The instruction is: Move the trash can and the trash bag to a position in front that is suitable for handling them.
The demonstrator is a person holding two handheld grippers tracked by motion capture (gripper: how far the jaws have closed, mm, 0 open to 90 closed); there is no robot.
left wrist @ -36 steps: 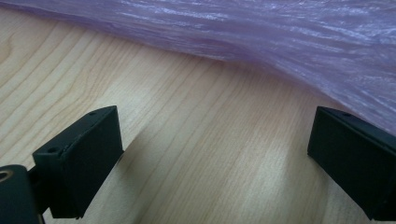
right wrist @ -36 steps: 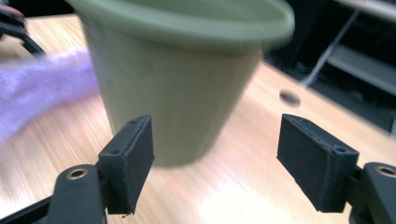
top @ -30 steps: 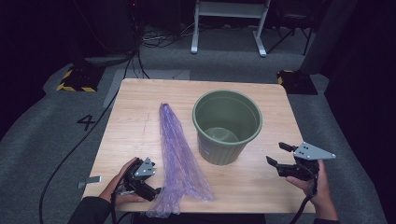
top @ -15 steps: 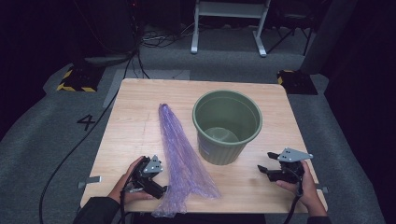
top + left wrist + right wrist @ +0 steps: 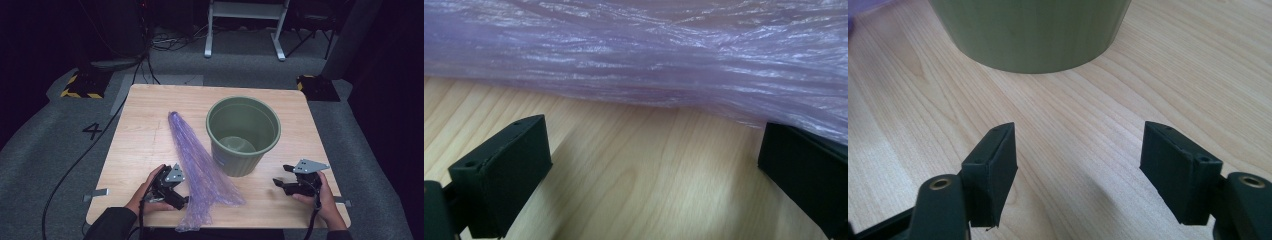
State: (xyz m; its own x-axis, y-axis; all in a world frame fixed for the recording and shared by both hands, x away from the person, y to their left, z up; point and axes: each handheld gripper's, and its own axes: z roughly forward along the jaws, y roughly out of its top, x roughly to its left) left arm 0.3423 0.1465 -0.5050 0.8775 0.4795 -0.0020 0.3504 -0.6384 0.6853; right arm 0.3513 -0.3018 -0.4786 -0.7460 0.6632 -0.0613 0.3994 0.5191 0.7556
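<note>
We see the left gripper (image 5: 176, 196) low at the near left of the table (image 5: 145, 120), its jaws spread wide just beside the purple bag (image 5: 200, 167); in the left gripper view the jaws stand well apart with bare wood between them, and one jaw tip sits at the bag's (image 5: 634, 55) edge, though we cannot tell whether it touches; nothing is held. The right gripper (image 5: 281, 182) hovers at the near right, its jaws wide too and empty; in its own view they point at the foot of the green bucket (image 5: 1030, 32), near it but apart. The bag lies flat on the table, left of the bucket (image 5: 243, 135); it is thin, crinkled and see-through, narrow at its far end and fanning out wide toward the near edge, where its hem hangs over.
</note>
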